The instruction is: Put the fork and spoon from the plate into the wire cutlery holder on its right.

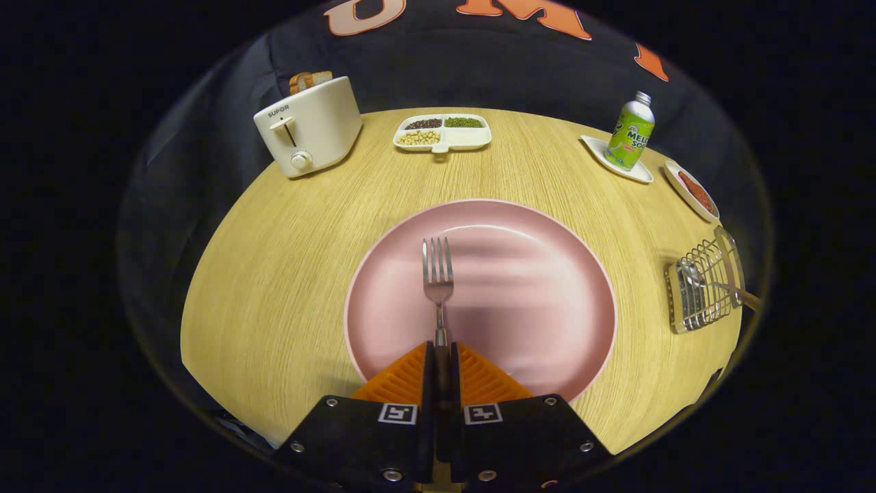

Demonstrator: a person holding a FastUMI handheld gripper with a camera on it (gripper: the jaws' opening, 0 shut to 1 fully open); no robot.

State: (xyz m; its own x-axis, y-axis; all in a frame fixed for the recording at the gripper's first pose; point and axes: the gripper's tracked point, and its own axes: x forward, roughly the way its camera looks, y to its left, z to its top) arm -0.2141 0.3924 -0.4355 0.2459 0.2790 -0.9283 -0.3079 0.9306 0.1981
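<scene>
Gripper point(442, 356) clamped tight on handle of slim steel fork point(438, 274), tines pointing straight ahead over round pink plate point(547, 301). Wire cutlery holder point(705, 287) sits right of plate on wooden surface point(287, 260), spoon point(712, 282) already inside. Fork's long axis runs away from gripper; next move likely swings right.

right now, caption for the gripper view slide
Gripper shut on steel fork over round pink plate; spoon in wire cutlery holder.
</scene>
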